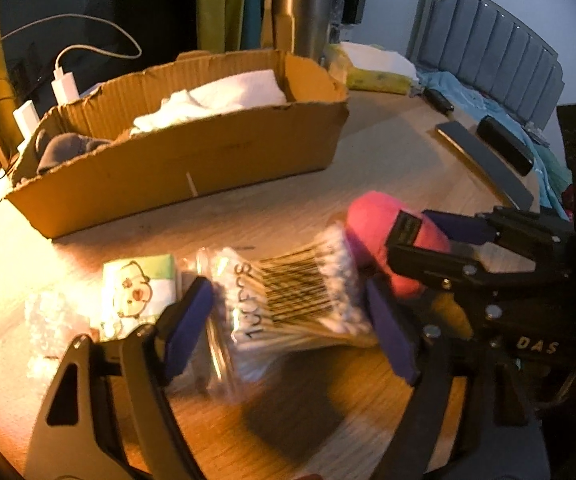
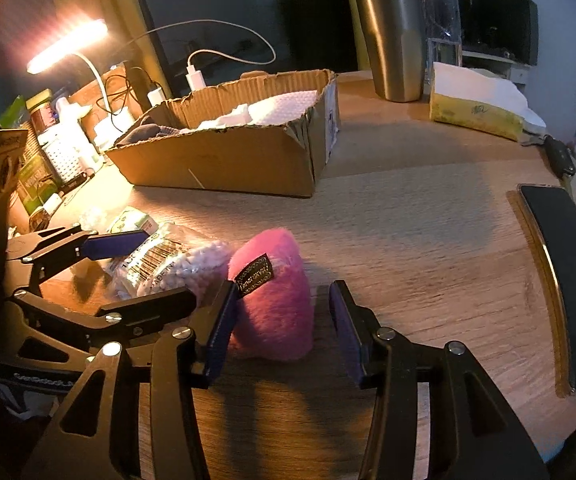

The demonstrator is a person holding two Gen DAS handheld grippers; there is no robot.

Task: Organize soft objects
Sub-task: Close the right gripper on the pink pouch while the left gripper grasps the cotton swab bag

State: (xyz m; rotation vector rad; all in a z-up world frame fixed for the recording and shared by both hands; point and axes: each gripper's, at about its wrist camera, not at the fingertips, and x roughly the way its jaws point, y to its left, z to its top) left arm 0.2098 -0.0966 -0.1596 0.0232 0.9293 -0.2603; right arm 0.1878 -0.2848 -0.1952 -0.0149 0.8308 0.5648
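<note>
- Wooden table [image 2: 427, 240] under everything, lit warm from a lamp [image 2: 68, 44] at far left.
- Cardboard box [image 1: 192, 168] toward the back of the table, top open, torn rim; white cloth [image 1: 224, 100] piled in the middle and right part, dark grey soft item [image 1: 68, 148] at its left end.
- Steel cup [image 2: 395, 44] behind the box, upright; tissue pack [image 2: 475, 114] just beside it on the right.
- Dark phone [image 2: 563, 280] flat near the table's right edge, well apart from the soft items.
- Left gripper [image 1: 288, 320] low over the table, claw apart, straddling a clear bag of cotton swabs [image 1: 288, 300] (pads not pressing on it, bag flat on the table).
- Right gripper [image 2: 280, 328] claw apart around the near end of a pink plush [image 2: 272, 304]; left pad touching or nearly touching the plush (cannot tell which), right pad clear of it.
- Pink plush lying on the table, black label [image 2: 254, 276] facing up, touching the swab bag's right end.
- Small tissue packet with a cartoon print [image 1: 140, 288] just left of the swab bag, on the table.
- Crinkly clear wrapper [image 1: 52, 320] further left, blurred.
</note>
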